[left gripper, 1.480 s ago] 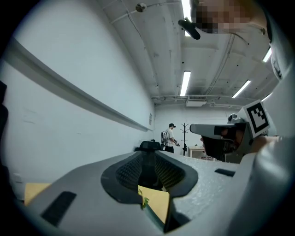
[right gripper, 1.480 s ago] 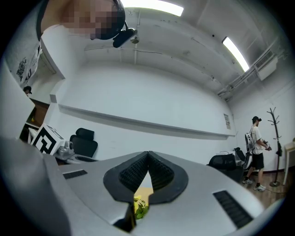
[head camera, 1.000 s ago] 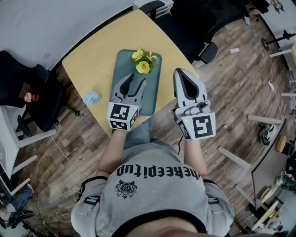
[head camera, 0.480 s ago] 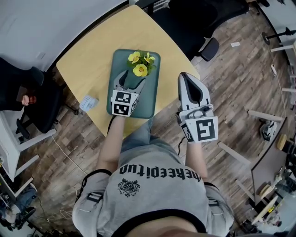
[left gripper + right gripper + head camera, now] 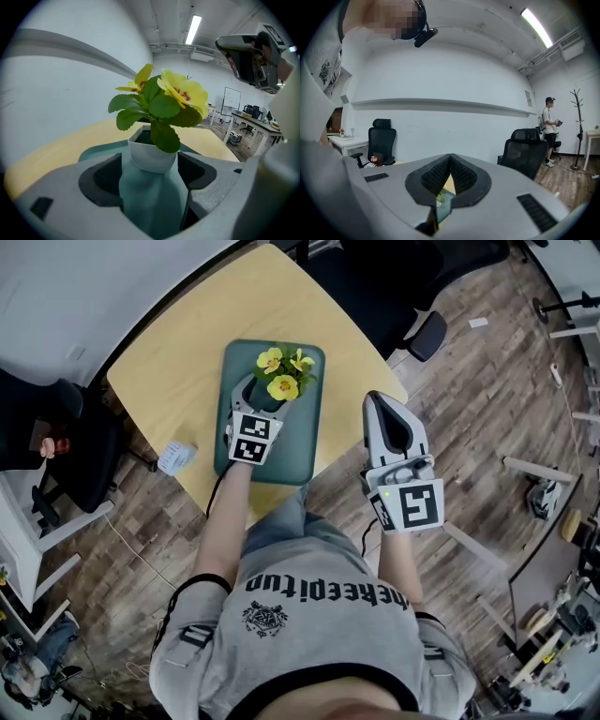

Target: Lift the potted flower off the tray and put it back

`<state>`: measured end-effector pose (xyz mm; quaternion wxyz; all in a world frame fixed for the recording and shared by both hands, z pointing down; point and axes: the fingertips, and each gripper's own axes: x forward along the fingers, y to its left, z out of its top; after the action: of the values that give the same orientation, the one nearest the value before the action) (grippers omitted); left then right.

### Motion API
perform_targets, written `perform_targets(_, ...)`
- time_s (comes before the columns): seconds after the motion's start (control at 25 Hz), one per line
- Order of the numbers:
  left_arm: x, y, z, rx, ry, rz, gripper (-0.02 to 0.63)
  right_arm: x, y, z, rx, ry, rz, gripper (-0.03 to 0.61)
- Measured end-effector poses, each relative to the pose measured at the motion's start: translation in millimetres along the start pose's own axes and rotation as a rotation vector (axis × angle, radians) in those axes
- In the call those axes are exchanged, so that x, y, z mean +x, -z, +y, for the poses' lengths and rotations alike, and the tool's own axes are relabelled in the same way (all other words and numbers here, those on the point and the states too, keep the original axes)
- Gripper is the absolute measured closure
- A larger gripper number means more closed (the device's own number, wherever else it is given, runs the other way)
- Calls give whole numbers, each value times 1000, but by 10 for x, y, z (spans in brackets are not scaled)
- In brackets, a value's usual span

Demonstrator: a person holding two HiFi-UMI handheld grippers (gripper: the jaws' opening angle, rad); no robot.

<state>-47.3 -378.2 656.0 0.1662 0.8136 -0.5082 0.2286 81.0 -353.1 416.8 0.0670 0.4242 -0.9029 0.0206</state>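
My left gripper [image 5: 261, 397] is low over the teal tray [image 5: 305, 442] on the yellow counter [image 5: 187, 362]. Its jaws have just been opening and now stand wide apart. The potted flower [image 5: 152, 117] stands upright on the tray, with its white pot between the two jaw tips, and the pads do not press on it. My right gripper [image 5: 382, 404] hangs beside the counter's edge, away from the tray, with its jaws pressed together and nothing between them.
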Motion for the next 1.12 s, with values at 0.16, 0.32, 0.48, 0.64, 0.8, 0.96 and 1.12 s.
perform_targets(0.16,142,31,14,37,26,-13,255,54,58,-17,3,-2,13,575)
perform_targets(0.32,230,15,3,45,42,-2,255,65,97,-26,3,-6,23,575)
perform_targets(0.48,287,3,-11,43,42,14,256,65,133,-55,5,-1,31,575)
perform_targets(0.64,273,7,25,37,23,15,273,69,122,-35,4,-1,30,575)
perform_targets(0.8,191,-48,20,-1,17,12,275,64,82,-24,3,-4,20,575)
perform_targets(0.96,53,-125,7,-24,16,-10,275,57,43,34,2,-9,10,575)
perform_targets(1.12,-79,-169,-21,-38,7,-38,275,16,-6,88,-3,-18,-1,575)
